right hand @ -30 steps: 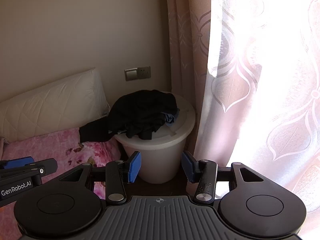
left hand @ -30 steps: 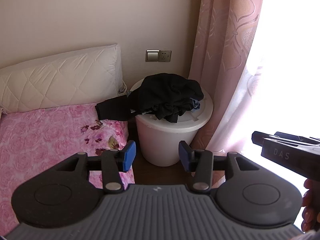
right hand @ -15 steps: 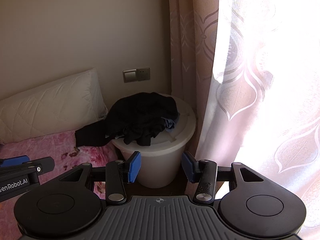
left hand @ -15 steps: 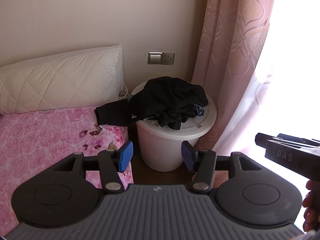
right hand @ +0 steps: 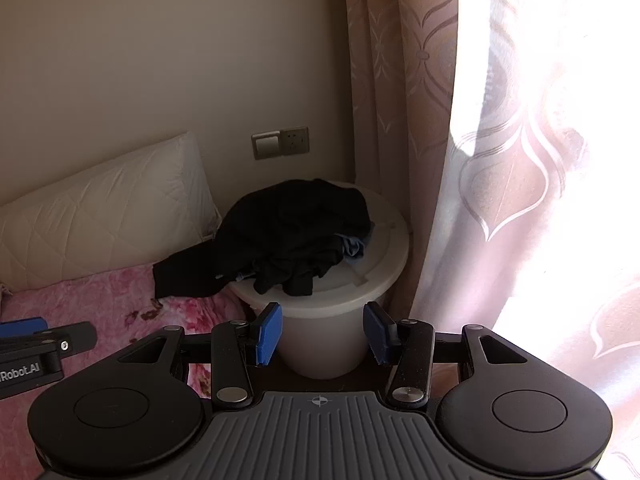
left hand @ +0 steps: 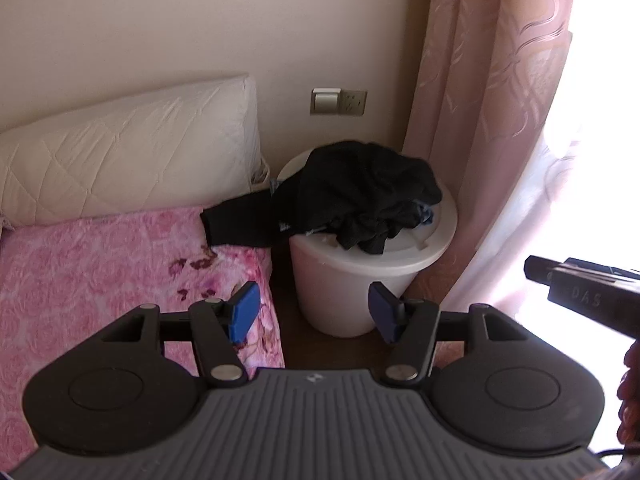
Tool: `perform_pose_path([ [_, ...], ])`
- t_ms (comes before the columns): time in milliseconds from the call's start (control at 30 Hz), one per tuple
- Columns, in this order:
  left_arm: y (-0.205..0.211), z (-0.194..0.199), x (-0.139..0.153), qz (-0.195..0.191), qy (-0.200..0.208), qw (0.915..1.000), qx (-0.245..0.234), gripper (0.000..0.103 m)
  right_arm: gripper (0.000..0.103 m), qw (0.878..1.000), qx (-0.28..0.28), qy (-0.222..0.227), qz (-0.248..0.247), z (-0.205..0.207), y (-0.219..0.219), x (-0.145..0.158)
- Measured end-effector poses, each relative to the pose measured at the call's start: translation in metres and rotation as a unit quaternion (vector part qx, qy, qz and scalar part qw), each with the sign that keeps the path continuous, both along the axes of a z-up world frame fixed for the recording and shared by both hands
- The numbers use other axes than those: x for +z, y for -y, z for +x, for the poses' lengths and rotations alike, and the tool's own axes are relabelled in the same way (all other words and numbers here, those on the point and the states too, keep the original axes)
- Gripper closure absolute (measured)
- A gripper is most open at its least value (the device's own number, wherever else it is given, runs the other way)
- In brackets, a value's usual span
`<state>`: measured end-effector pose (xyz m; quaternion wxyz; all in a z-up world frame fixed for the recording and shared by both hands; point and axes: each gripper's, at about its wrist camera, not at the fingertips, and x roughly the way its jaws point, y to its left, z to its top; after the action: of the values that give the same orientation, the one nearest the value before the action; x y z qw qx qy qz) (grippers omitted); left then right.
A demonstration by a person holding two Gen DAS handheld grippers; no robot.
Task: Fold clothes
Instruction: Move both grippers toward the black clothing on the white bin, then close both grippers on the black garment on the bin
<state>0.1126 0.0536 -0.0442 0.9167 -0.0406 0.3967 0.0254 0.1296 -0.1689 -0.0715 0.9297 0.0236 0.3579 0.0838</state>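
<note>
- Since we're scanning from the left side over, the pink floral bedspread and the quilted white pillow against the wall come up first. That bed surface looks like the obvious flat spot for folding, just my guess.
- Next over, one black sleeve or leg of the clothes reaches across the gap and rests on the bed corner. Easy loose end to pinch, I'd say.
- Then the main thing: a crumpled pile of black clothes heaped on the lid of a white bucket, with a bit of blue fabric peeking out under it. Nothing about it looks folded, it's a bunched heap.
- Left gripper hangs in front of the bucket, blue pads wide apart, nothing between them, well short of the cloth.
- Right gripper is the same deal: pads spread, empty, pointed at the bucket from a bit further right. You can also spot it at the edge of the left view.
- If the pickup is what's happening here, my tip is to grab one garment at an edge or seam, not the middle of the wad, otherwise you drag the whole heap and the blue thing with it. One claw on the dangling end, the other on a top edge, then lift and spread.
- Far right is just the pink patterned curtain with bright light behind it. Keep the cloth from snagging it.
</note>
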Motion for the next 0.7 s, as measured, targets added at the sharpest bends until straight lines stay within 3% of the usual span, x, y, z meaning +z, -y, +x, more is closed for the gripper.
perform_pose_path([
  [267, -0.021, 0.055, -0.029, -0.015, -0.028, 0.9992, 0.025, 0.052, 0.054, 0.999, 0.024, -0.030, 0.010, 0.075, -0.002, -0.030],
  [700, 0.001, 0.221, -0.079, -0.019, -0.071, 0.9972, 0.015, 0.052, 0.054, 0.995, 0.055, -0.078, 0.002, 0.233, -0.006, -0.068],
])
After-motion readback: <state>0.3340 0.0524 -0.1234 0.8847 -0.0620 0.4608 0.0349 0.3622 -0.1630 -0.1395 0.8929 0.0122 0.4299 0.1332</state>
